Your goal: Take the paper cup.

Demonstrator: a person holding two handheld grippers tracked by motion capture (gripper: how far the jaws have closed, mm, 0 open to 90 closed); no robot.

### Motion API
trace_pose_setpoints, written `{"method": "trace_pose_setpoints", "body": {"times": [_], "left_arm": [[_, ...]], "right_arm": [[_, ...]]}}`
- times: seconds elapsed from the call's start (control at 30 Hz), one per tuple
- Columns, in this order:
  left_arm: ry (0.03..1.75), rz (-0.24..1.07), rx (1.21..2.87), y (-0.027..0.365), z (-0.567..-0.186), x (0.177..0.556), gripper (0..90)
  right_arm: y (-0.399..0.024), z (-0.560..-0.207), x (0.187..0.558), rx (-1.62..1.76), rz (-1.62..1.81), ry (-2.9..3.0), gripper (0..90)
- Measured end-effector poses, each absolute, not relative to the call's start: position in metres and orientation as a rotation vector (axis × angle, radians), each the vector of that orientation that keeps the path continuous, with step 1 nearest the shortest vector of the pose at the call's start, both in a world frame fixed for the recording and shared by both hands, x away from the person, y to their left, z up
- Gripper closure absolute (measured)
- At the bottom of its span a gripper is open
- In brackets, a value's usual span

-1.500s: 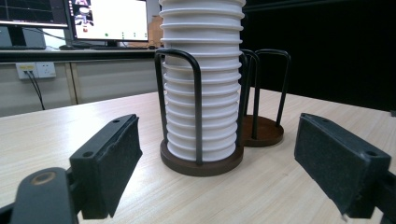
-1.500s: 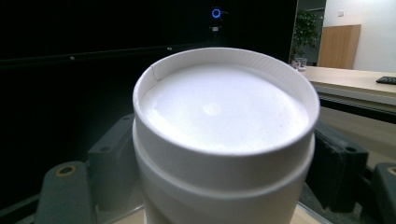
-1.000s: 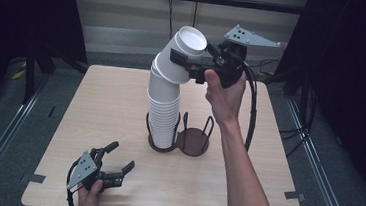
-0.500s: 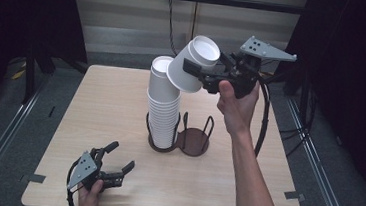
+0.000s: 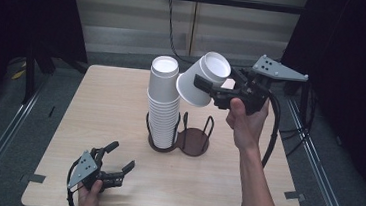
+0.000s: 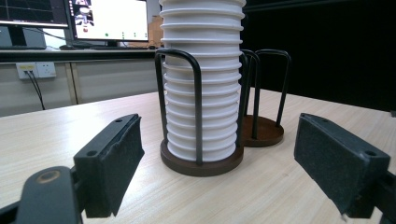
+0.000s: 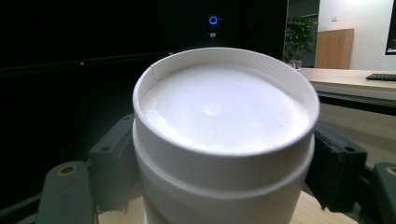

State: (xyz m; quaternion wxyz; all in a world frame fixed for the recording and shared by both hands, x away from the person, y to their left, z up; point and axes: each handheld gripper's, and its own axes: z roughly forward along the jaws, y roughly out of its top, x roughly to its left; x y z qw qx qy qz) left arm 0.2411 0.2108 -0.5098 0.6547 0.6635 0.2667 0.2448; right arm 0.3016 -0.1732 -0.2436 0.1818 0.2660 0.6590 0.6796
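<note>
While a single white cup [image 5: 202, 79] is pinched tilted in the right gripper [image 5: 211, 89] fingers, the empty holder ring [image 5: 194, 140] is recorded at six o'clock, right of the cup stack [image 5: 162, 106]; left gripper [image 5: 115, 163] fingers are spread, idle on the worktop [image 5: 243, 188].

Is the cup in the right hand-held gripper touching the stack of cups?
Apart. In the high view the tilted cup held by the right hand-held gripper hangs beside the top of the stack, with a narrow strip of background between them.
</note>
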Motion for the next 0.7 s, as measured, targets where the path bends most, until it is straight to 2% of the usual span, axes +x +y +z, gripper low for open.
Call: {"method": "trace_pose_setpoints", "body": {"times": [0.2,0.7], "left_arm": [[0.624,0.57,1.546,0.207,-0.508,0.243,15.5],[0.601,0.464,1.58,0.199,-0.494,0.248,15.6]], "right_arm": [[-0.175,-0.258,0.299,0.754,1.906,1.888,22.0],[-0.172,-0.295,0.29,0.774,1.871,1.964,22.0]]}}
